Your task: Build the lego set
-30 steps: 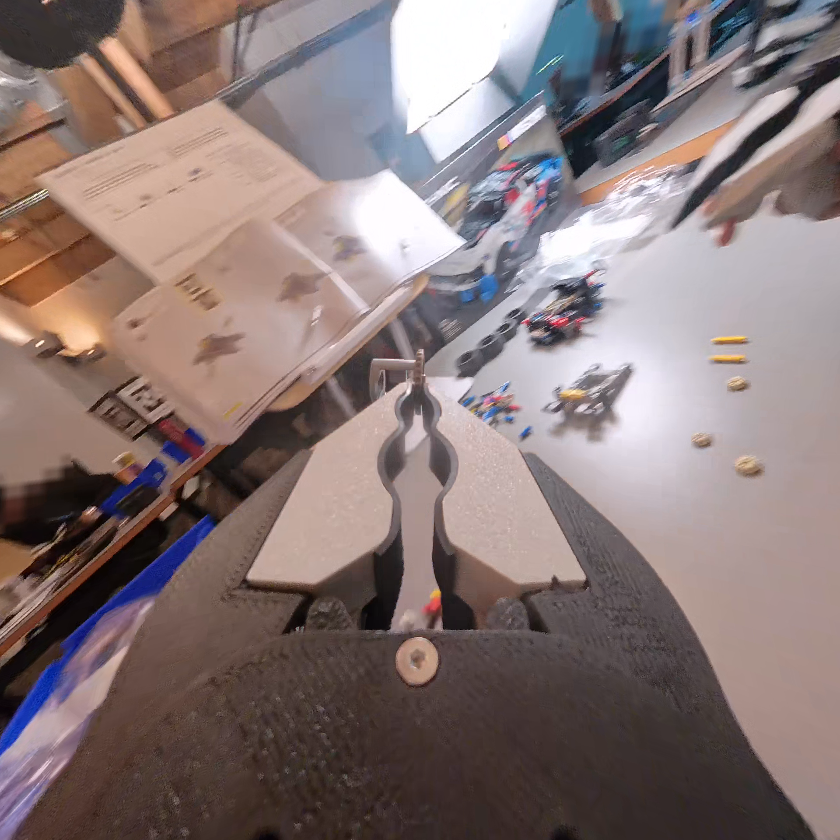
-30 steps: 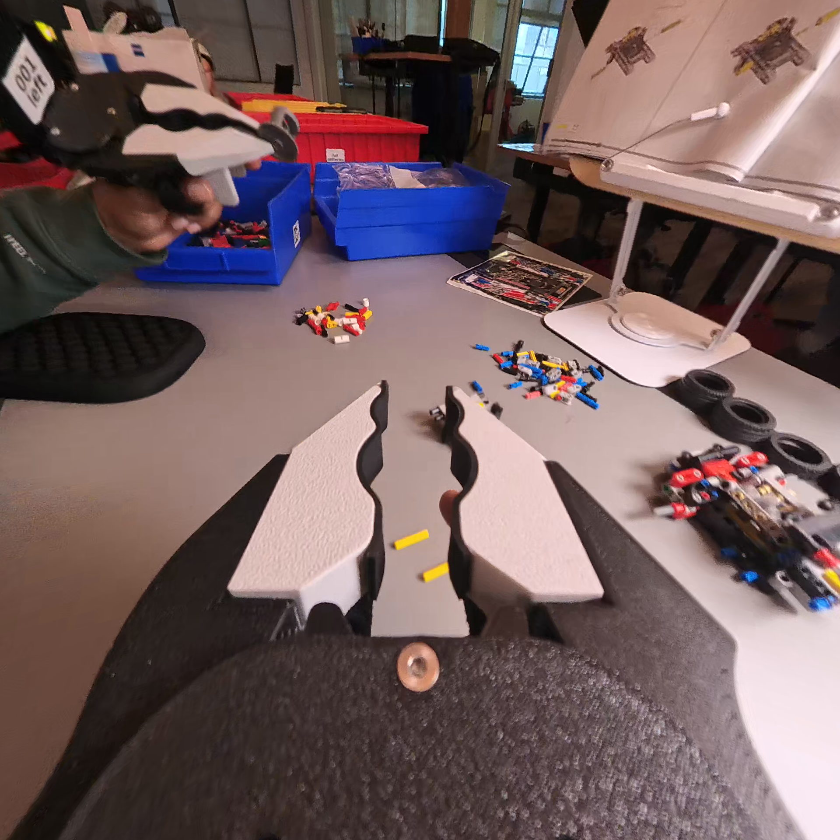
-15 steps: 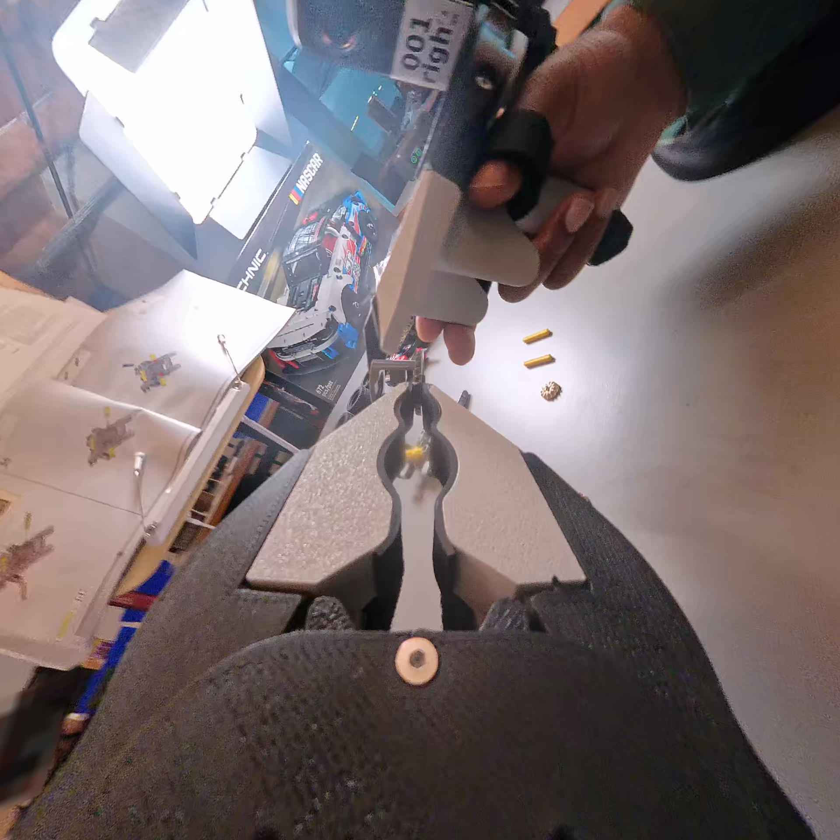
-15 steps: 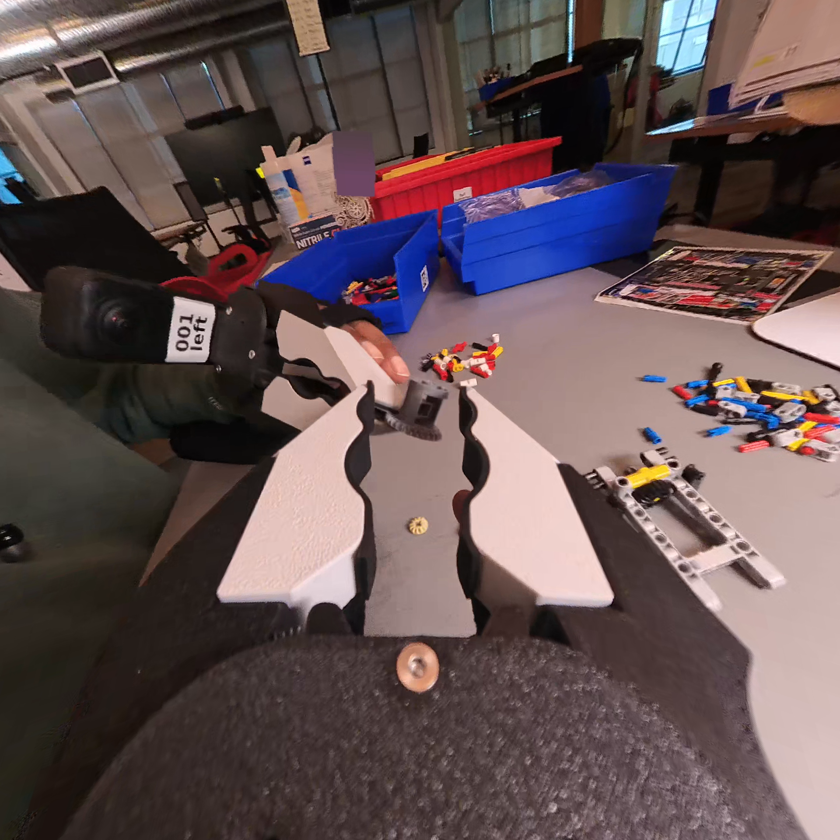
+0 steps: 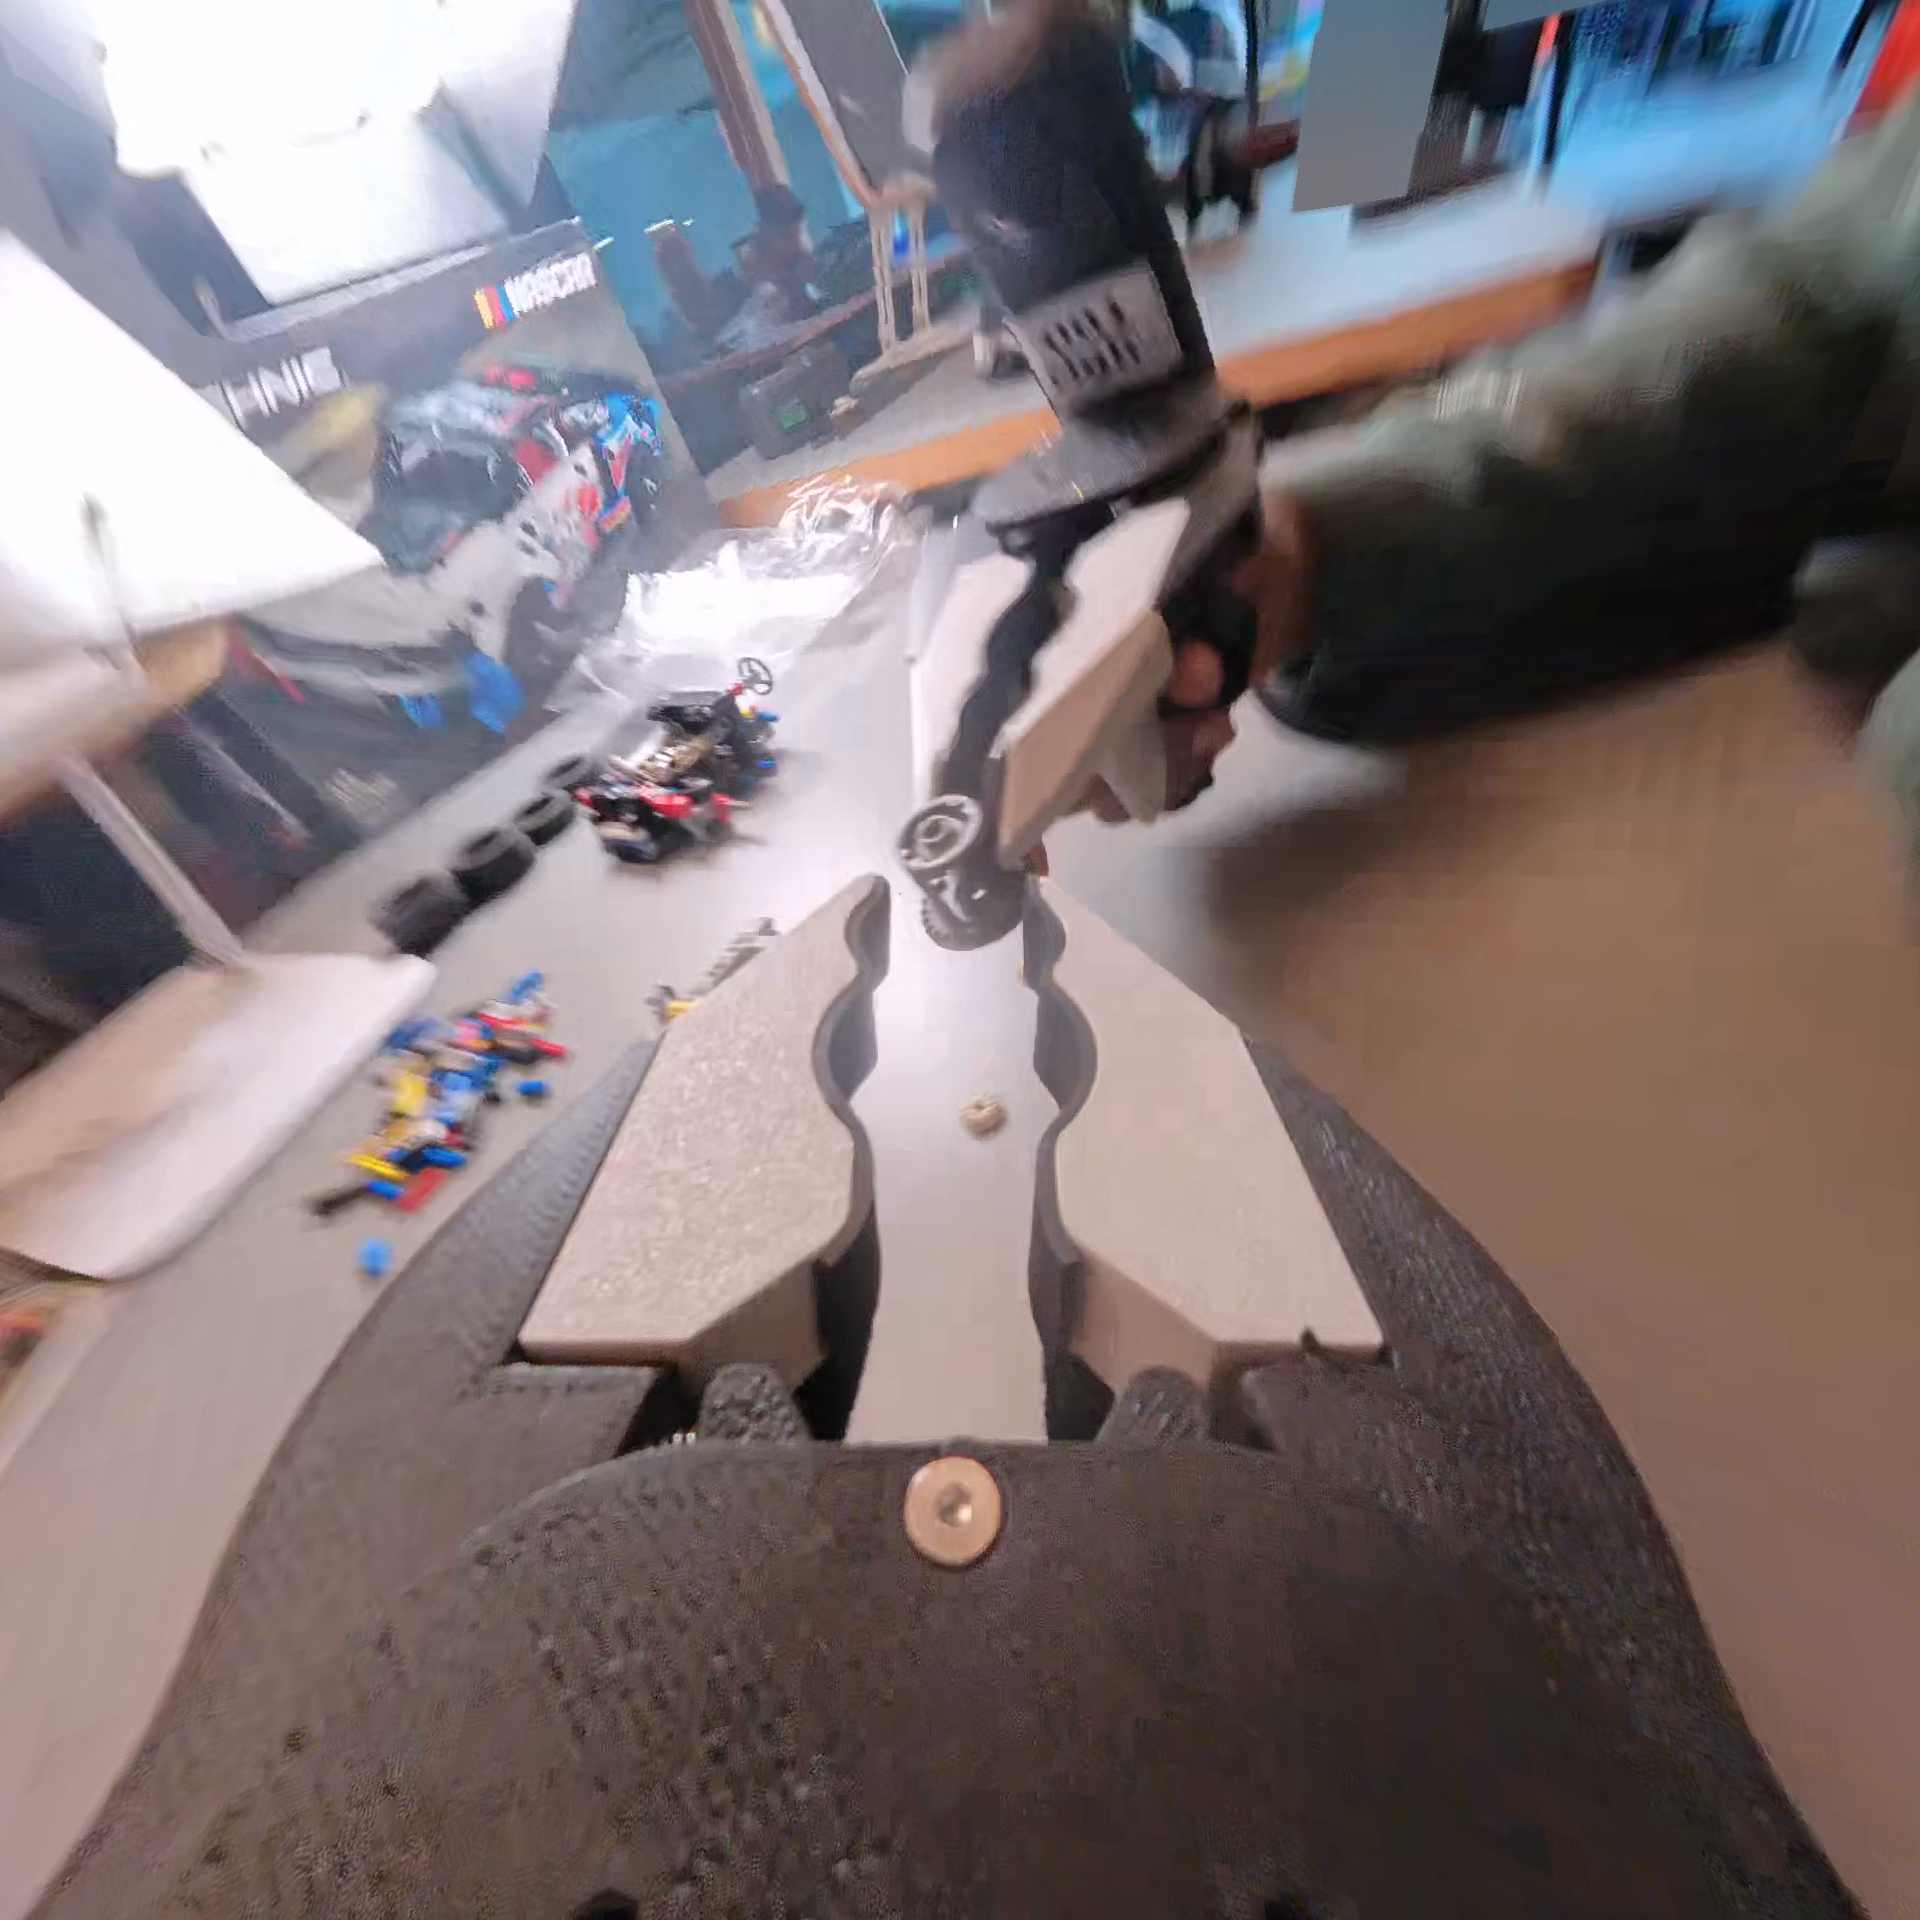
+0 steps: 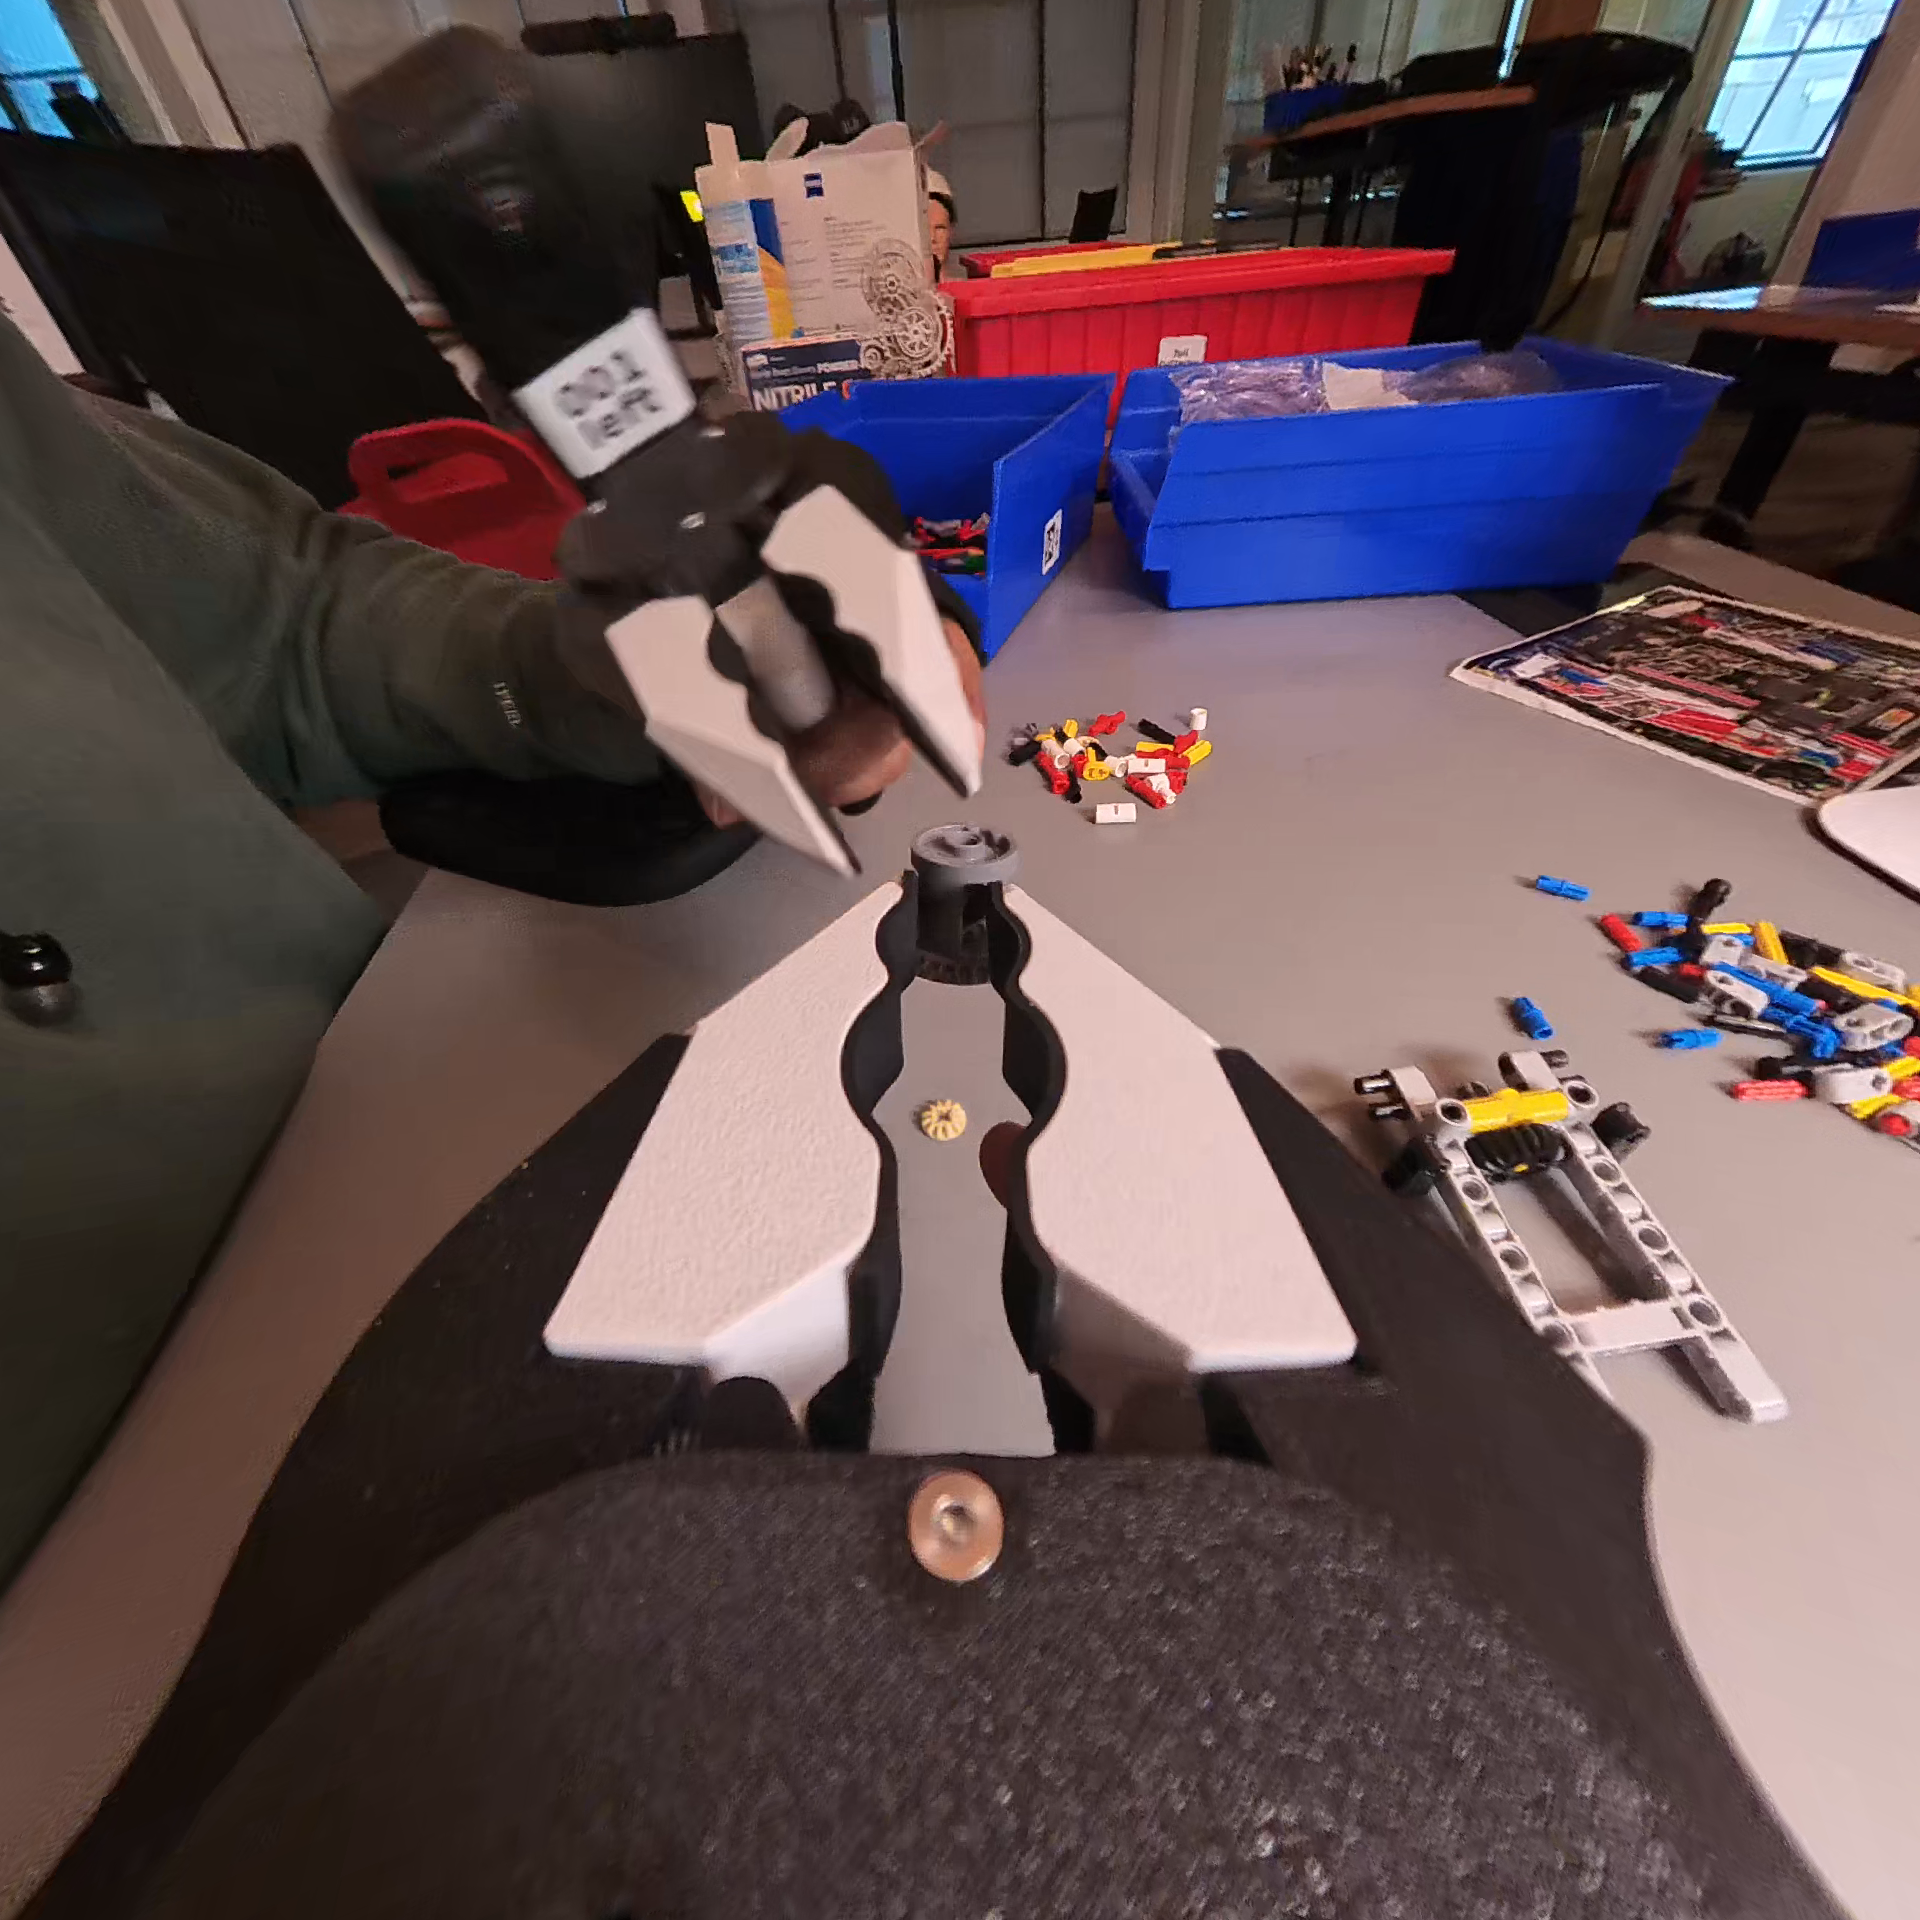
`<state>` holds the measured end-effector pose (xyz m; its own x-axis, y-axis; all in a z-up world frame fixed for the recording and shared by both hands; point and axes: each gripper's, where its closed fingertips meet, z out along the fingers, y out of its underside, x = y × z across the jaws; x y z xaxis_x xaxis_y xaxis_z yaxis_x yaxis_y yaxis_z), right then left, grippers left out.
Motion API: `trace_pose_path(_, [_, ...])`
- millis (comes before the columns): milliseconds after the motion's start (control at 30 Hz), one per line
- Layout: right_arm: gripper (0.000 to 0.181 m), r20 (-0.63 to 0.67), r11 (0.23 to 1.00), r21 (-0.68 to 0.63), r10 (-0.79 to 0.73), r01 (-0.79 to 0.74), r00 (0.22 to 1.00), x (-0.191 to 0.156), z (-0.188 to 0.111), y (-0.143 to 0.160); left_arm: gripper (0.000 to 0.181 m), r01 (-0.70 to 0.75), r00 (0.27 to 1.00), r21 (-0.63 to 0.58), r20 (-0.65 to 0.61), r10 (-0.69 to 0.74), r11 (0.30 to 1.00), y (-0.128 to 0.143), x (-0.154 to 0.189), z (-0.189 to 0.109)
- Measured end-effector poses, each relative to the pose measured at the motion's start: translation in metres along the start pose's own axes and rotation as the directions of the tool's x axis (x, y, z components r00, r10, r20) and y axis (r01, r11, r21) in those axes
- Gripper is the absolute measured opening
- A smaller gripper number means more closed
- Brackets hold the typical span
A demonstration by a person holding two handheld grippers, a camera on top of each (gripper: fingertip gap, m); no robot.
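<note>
Lego differential gear housing [image 6: 961, 904], dark grey and round, is clamped between the tips of the right gripper [image 6: 958, 914] and held above the bench [image 6: 1351, 831]. The left gripper [image 6: 904, 821] is seen just beyond it with its jaws apart and nothing between them. In the left wrist view the left gripper [image 5: 956, 914] is spread the same way, the housing [image 5: 951, 868] hanging just past its tips under the right gripper [image 5: 982, 831].

One small tan bevel gear [image 6: 942, 1119] lies on the bench beneath the right gripper. One grey beam frame [image 6: 1558, 1216] with a yellow piece lies near the right edge of the view. Two loose heaps of small parts are counted: a red, yellow and white one [image 6: 1117, 753] toward the far edge, and a blue, yellow and grey one [image 6: 1787, 997] to the right. Two blue bins [image 6: 1392, 488] and one red bin [image 6: 1195, 307] stand at the far edge. One partly built car chassis [image 5: 686, 769] and three black tyres [image 5: 478, 868] are seen in the blurred left wrist view.
</note>
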<state>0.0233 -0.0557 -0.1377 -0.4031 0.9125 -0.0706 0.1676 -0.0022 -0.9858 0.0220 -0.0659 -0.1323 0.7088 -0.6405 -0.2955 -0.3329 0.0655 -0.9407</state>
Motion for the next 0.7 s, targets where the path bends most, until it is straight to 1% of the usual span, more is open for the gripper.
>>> trace_pose_path(33, [0.011, 0.014, 1.0, 0.013, 0.007, -0.007, 1.0, -0.001, 0.0, -0.001, 0.024, 0.115, 0.993, 0.03, -0.026, -0.114, 0.993, -0.002, -0.006, -0.003])
trace_pose_path(100, [0.011, 0.072, 0.999, 0.042, 0.02, -0.023, 0.997, -0.01, 0.001, -0.005, 0.029, 0.256, 0.964, 0.047, -0.083, -0.252, 0.965, 0.0, -0.012, -0.006])
trace_pose_path(167, [0.011, 0.136, 0.999, 0.034, 0.016, -0.021, 0.991, -0.022, 0.005, -0.004, 0.03, 0.342, 0.924, 0.043, -0.195, -0.328, 0.939, -0.001, -0.003, -0.007])
trace_pose_path(233, [0.011, 0.176, 1.0, 0.02, 0.002, -0.006, 0.984, -0.032, 0.008, 0.0, 0.03, 0.396, 0.869, 0.006, -0.326, -0.373, 0.918, -0.002, 0.017, -0.008])
trace_pose_path(300, [0.011, 0.221, 1.0, 0.014, -0.001, -0.003, 0.975, -0.043, 0.008, 0.002, 0.023, 0.395, 0.83, -0.048, -0.409, -0.379, 0.917, 0.0, 0.036, -0.007])
trace_pose_path(367, [0.011, 0.252, 1.0, 0.005, -0.007, 0.006, 0.968, -0.05, 0.008, 0.004, 0.019, 0.362, 0.832, -0.064, -0.427, -0.353, 0.93, 0.002, 0.046, -0.005])
trace_pose_path(467, [0.011, 0.248, 1.0, 0.025, -0.003, -0.004, 0.969, -0.051, 0.006, 0.002, 0.014, 0.366, 0.839, -0.053, -0.414, -0.354, 0.929, 0.0, 0.043, -0.006])
trace_pose_path(533, [0.011, 0.234, 1.0, 0.022, -0.006, 0.0, 0.972, -0.048, 0.006, 0.002, 0.013, 0.371, 0.838, -0.061, -0.408, -0.363, 0.926, 0.001, 0.041, -0.005])
trace_pose_path(700, [0.011, 0.16, 1.0, 0.006, -0.021, 0.021, 0.987, -0.038, 0.008, 0.006, 0.01, 0.354, 0.868, -0.074, -0.346, -0.357, 0.932, 0.008, 0.032, -0.003])
